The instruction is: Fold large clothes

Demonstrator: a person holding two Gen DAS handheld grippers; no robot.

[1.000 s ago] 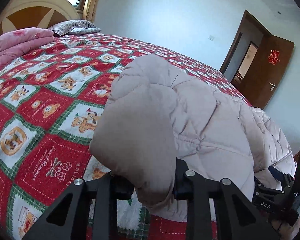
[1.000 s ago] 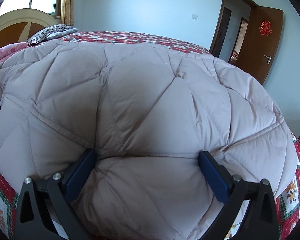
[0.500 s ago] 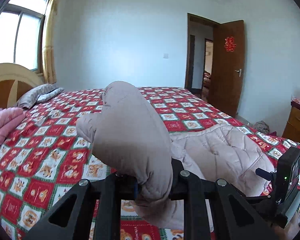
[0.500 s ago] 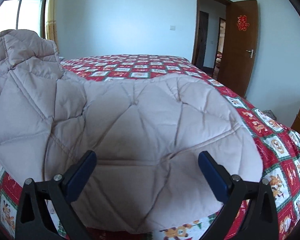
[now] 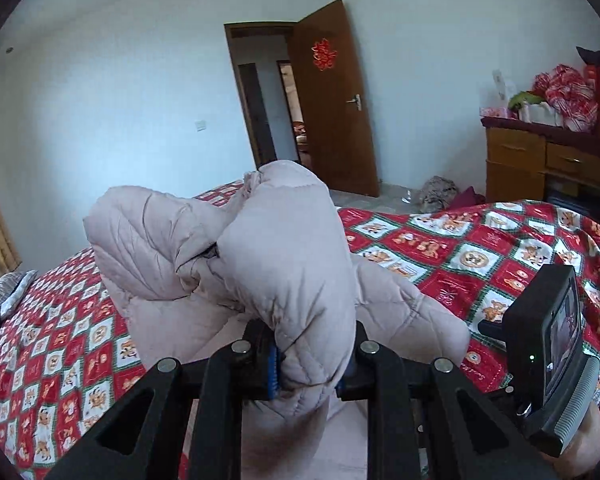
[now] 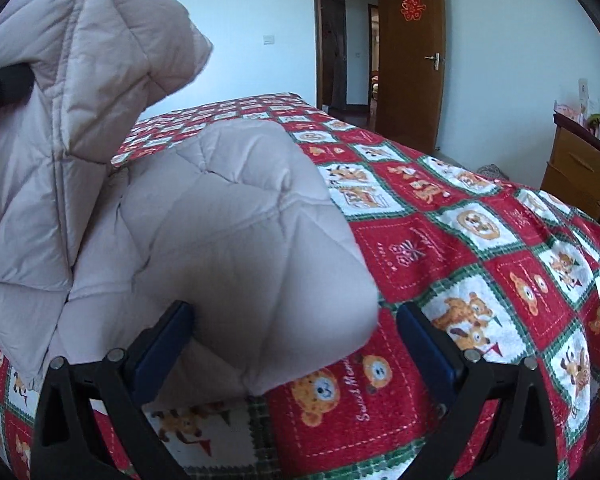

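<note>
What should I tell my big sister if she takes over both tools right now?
Left tool: shut on a thick fold of the beige puffy coat, lifted off the bed; its jaws have just been closing on it.
Right tool: open, with the coat's lower part between its jaws, not squeezed.
The rest of the coat lies on the red patterned bedspread.
Done: one part raised for folding.
Left: lay the lifted part over the body, fold again, smooth flat.
</note>
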